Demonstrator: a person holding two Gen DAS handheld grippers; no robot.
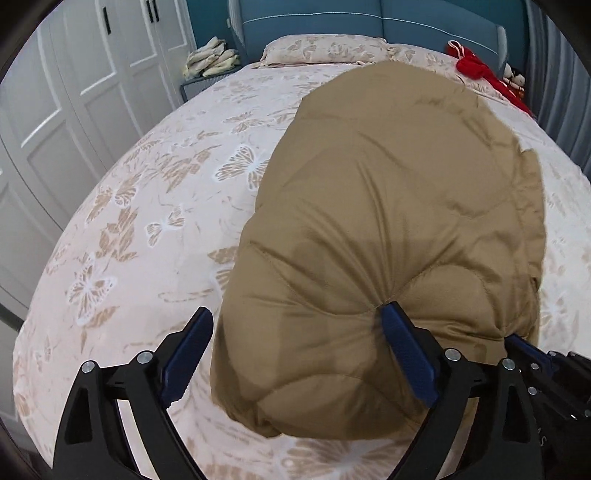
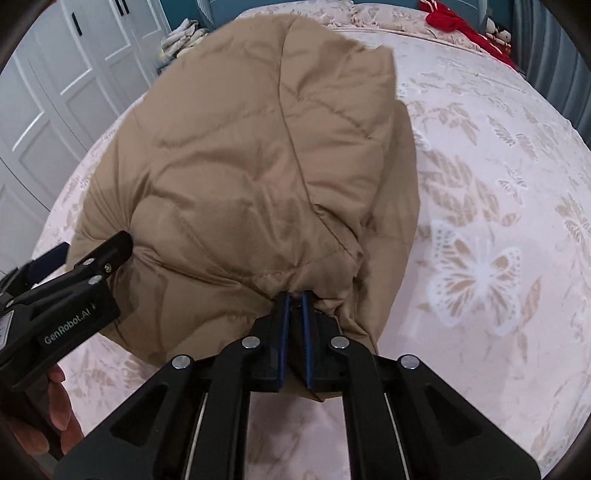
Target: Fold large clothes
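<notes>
- Bedroom: bed (image 1: pixel 155 221) with a pale butterfly-print cover, white wardrobe (image 1: pixel 74 92) to the left, blue headboard (image 1: pixel 406 22) at the far end, red cloth (image 1: pixel 476 66) by the far right corner.
- Tan quilted coat (image 1: pixel 388 221) lies bunched on the cover, long axis running from the near edge toward the headboard, near end raised and puckered.
- Left gripper (image 1: pixel 299 336): jaws wide apart; the right-hand pad presses into the coat's near end, the left-hand pad stands clear over the cover. Nothing clamped.
- Right gripper (image 2: pixel 294 299): jaws together, pinching a gathered fold at the coat's near hem.
- Right wrist view: the left gripper's tip touches the coat's left flank; a hand (image 2: pixel 55 413) holds it.
</notes>
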